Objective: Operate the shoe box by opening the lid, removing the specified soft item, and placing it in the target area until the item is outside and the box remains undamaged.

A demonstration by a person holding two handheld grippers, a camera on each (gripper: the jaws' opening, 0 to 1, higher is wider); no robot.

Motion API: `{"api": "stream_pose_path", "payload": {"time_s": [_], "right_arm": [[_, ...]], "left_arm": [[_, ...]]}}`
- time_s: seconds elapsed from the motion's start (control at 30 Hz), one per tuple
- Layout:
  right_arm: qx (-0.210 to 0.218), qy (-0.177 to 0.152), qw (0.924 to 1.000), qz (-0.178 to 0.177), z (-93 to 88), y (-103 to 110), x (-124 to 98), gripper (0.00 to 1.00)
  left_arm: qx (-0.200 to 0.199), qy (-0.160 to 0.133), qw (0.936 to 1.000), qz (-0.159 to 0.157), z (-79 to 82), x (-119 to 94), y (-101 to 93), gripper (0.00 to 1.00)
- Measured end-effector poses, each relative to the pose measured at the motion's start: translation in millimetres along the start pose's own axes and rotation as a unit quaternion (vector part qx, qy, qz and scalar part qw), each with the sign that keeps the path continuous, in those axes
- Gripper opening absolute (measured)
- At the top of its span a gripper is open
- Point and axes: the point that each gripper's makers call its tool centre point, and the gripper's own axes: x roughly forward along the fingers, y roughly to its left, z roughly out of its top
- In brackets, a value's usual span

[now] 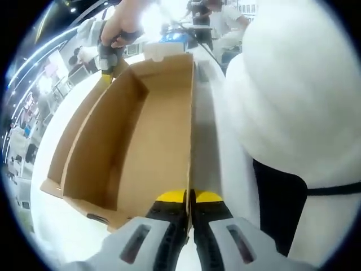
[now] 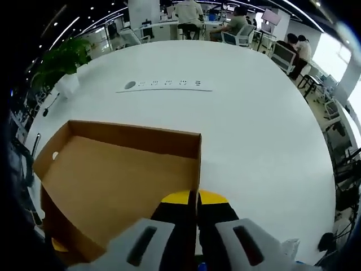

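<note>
Box (image 1: 141,141) of brown cardboard lies open on the white table (image 2: 248,130). Left gripper (image 1: 190,197) clamps its jaws on one side wall's edge. Right gripper (image 2: 197,199) is clenched on a wall too, and a hand (image 1: 121,25) holds it at the far corner.

Our left claw (image 1: 190,197) has two dark jaws capped with yellow tips, rising out of pale grey housings, each with a dark slanted slot. Our right claw (image 2: 196,199) is built alike: yellow tips, black jaws, light grey housings with dark slots. To the right of the left claw we see our white top (image 1: 293,84) above black trousers (image 1: 279,203). Far ahead of the left claw, our hand (image 1: 121,25) wraps a dark grip with a yellow tip below it.
</note>
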Motion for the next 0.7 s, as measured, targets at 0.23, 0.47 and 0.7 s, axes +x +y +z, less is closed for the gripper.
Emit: {"api": "stream_pose_path", "payload": {"time_s": [0.23,0.47,0.7], "right_arm": [[0.008,-0.03,0.9995,0.011,9.0,3.1,-6.0,0.0],[0.003,-0.05,0.9987,0.002,8.6,2.5,-13.6,0.0],[0.01,-0.103,0.9947,-0.001,25.1,7.3,-34.7,0.0]], "left_arm": [[-0.023,0.012,0.9996,-0.01,-0.2,2.1,1.3,0.02],[-0.013,0.008,0.9999,-0.005,-0.8,2.0,-1.1,0.02],[-0.063,0.002,0.9978,-0.023,-2.9,-1.6,3.0,0.02]]}}
